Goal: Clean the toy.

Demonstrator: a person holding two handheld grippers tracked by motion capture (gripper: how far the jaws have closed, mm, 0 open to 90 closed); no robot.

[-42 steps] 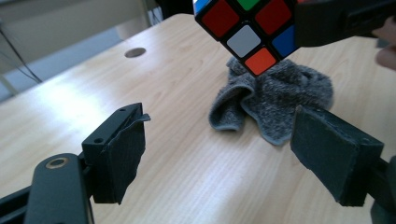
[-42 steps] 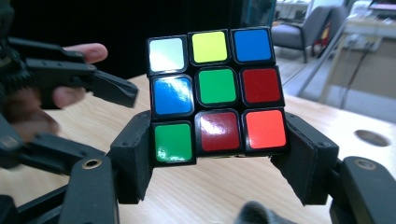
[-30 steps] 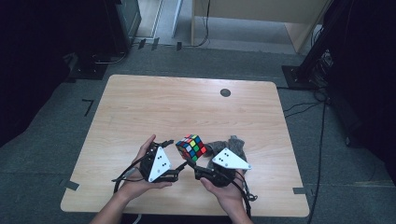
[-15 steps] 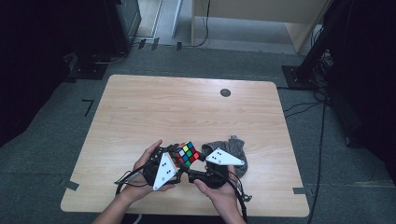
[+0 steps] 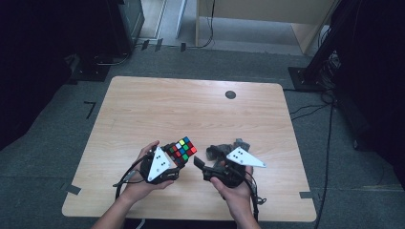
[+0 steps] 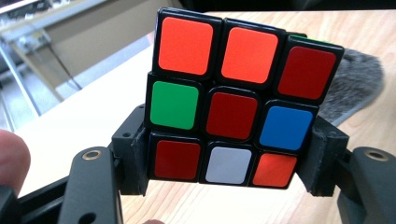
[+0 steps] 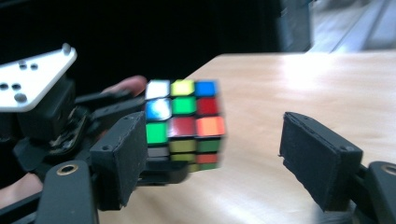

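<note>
A scrambled colour cube is held just above the wooden table, near its front edge. My left gripper is shut on it, its jaws clamping the cube's lower row from both sides. Right of the cube, my right gripper points at it with jaws spread wide. In the right gripper view the cube floats ahead of the open jaws, apart from both pads, with the left gripper behind it.
A grey furry cloth lies on the table just behind my right gripper, and it appears beyond the cube in the left gripper view. A small black round mark sits at the far side. Dark floor and stands surround the table.
The cube has shifted slightly left and tilted with my left gripper around it. My right gripper has drawn back to the right, away from the cube.
</note>
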